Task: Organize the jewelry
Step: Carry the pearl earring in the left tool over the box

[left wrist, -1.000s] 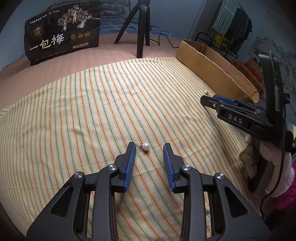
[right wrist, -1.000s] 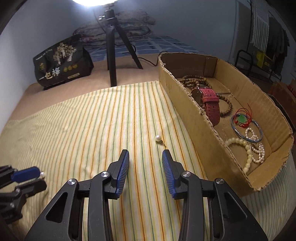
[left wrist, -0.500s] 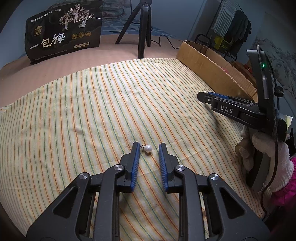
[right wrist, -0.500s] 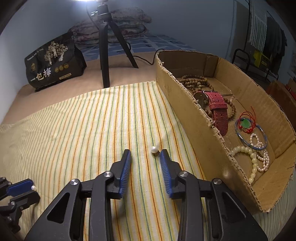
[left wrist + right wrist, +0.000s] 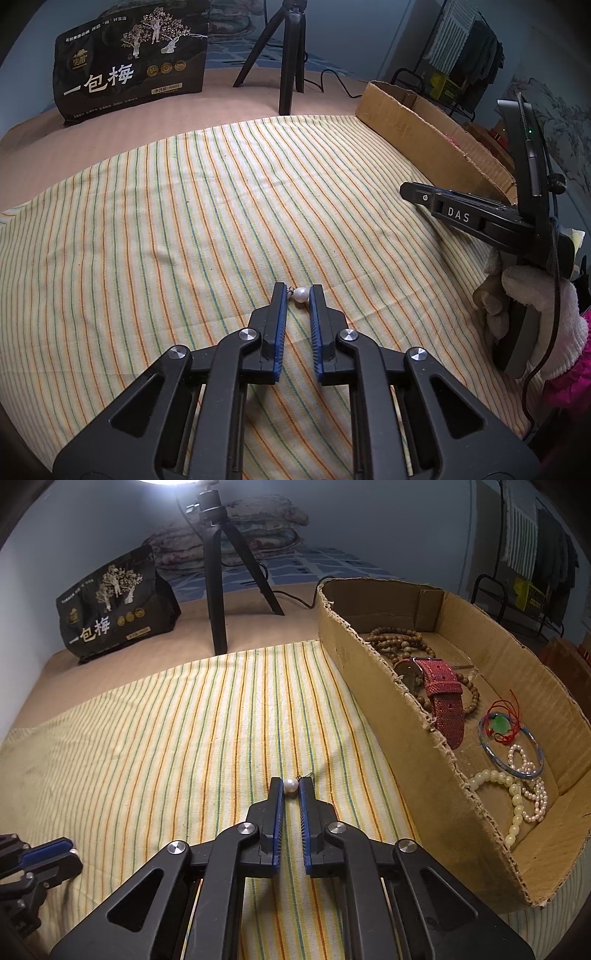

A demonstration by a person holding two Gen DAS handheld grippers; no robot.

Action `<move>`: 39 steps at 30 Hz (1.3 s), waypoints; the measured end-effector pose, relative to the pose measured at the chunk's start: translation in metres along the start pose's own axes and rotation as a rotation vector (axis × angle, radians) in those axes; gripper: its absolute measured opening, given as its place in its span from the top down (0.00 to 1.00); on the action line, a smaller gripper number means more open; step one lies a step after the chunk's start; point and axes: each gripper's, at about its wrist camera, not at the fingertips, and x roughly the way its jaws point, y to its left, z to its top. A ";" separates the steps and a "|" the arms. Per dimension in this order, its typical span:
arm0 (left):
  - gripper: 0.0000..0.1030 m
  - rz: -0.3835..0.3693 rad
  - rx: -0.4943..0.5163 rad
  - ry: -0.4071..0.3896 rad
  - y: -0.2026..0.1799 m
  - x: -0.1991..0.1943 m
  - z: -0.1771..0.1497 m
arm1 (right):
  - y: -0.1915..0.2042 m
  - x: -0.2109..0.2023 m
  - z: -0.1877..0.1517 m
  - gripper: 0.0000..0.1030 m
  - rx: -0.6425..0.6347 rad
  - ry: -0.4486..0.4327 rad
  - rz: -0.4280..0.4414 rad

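The striped cloth (image 5: 155,746) served as the ground for everything here. On it, just short of the cardboard box (image 5: 384,716), a pearl earring (image 5: 290,786) sat pinched between the blue pads of the right gripper (image 5: 291,788), its jaws drawn narrow against both sides of the pearl, the little wire hook poking out past the tips toward the box. Whether the pearl rested on the cloth or was lifted off it could not be told.

Farther from the box, a second pearl earring (image 5: 300,295) lay between the fingertips of the left gripper (image 5: 297,295). Those jaws stood narrow too, the right pad touching the pearl, the left pad close beside the hook; a firm grip could not be confirmed.

Inside the box lay wooden beads (image 5: 399,640), a red watch strap (image 5: 445,701), a bangle (image 5: 511,744) with a green pendant on red cord, and pearl strands (image 5: 528,794).
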 end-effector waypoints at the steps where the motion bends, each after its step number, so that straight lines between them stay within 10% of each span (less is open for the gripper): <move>1: 0.90 0.000 -0.001 0.002 0.000 0.000 0.000 | 0.000 0.000 0.000 0.93 0.001 -0.002 0.003; 20: 0.90 0.055 -0.003 -0.005 -0.014 -0.031 0.011 | 0.011 -0.044 -0.014 0.94 -0.089 -0.035 0.098; 39: 0.90 0.011 0.066 -0.088 -0.110 -0.083 0.072 | -0.038 -0.135 0.005 0.94 -0.142 -0.120 0.156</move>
